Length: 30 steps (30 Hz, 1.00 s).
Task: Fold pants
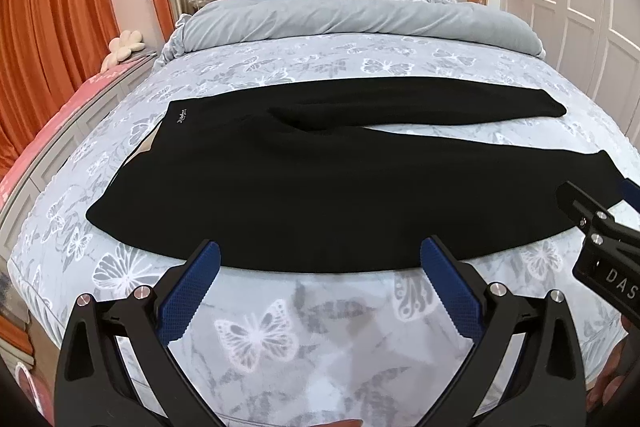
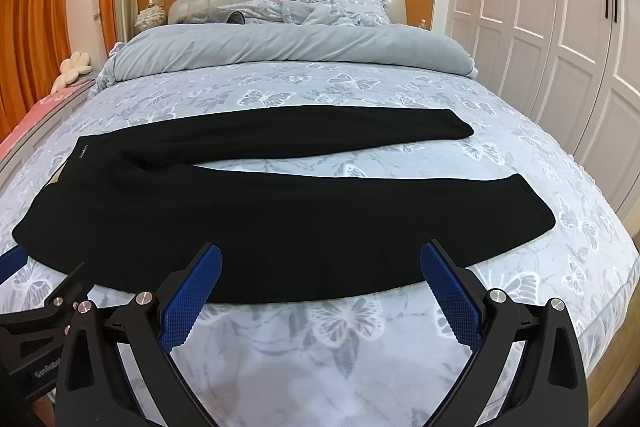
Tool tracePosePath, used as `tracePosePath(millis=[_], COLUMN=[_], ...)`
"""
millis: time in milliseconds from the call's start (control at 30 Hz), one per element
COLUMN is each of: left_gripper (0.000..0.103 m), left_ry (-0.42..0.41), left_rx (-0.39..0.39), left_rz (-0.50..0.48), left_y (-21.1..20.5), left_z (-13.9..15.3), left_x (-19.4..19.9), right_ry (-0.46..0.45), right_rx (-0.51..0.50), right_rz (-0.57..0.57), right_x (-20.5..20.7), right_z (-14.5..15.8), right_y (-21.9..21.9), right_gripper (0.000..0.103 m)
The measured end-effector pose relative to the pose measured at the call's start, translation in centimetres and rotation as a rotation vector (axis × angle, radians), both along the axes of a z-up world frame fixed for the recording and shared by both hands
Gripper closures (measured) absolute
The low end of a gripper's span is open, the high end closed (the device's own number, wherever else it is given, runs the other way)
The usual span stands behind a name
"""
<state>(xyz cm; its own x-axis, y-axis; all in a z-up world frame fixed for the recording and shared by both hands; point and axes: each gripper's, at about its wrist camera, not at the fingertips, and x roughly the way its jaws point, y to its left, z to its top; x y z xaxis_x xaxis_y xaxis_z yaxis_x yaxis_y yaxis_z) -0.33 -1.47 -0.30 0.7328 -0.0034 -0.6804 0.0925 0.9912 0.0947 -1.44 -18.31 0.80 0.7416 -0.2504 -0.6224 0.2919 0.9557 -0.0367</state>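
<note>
on the butterfly bedspread black pants lie flat, both grippers' jaws apart.

Both wrist views look low from the foot edge of the butterfly-print grey bed toward its headboard, sharing the close-lying black fabric pants.

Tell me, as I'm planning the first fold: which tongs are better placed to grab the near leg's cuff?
Right. The right tongs are open beside the near cuff; the left tongs hover nearer the waist.
</note>
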Motion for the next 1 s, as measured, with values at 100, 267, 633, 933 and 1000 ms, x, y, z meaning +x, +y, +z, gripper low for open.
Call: tracePosePath(millis=[100,267,633,933,1000], left_gripper=[0.005,0.005,0.005,0.005,0.005], left_ry=[-0.017,-0.033,-0.091,-0.088,-0.050], left_rx=[-0.011,-0.020,0.036,-0.007,-0.005], left_rz=[0.020,0.015,-0.024,-0.025,-0.042], left_y=[0.37,0.92,0.24,0.67,0.58], left_z=[0.20,0.41,0.52,0.55,0.41], left_x=[0.01,-0.07,-0.48,-0.41,-0.15], right_ry=[0.000,0.000,0.002,0.004,0.003], right_rx=[-0.001,-0.001,-0.002,-0.001,-0.002], right_rz=[-0.001,-0.001,-0.003,-0.004,-0.004], right_x=[0.01,-0.01,-0.09,-0.09,-0.10], right_z=[-0.01,-0.02,0.17,0.15,0.15], right_y=[0.09,0.06,0.41,0.39,0.40], right_gripper=[0.005,0.005,0.005,0.005,0.005])
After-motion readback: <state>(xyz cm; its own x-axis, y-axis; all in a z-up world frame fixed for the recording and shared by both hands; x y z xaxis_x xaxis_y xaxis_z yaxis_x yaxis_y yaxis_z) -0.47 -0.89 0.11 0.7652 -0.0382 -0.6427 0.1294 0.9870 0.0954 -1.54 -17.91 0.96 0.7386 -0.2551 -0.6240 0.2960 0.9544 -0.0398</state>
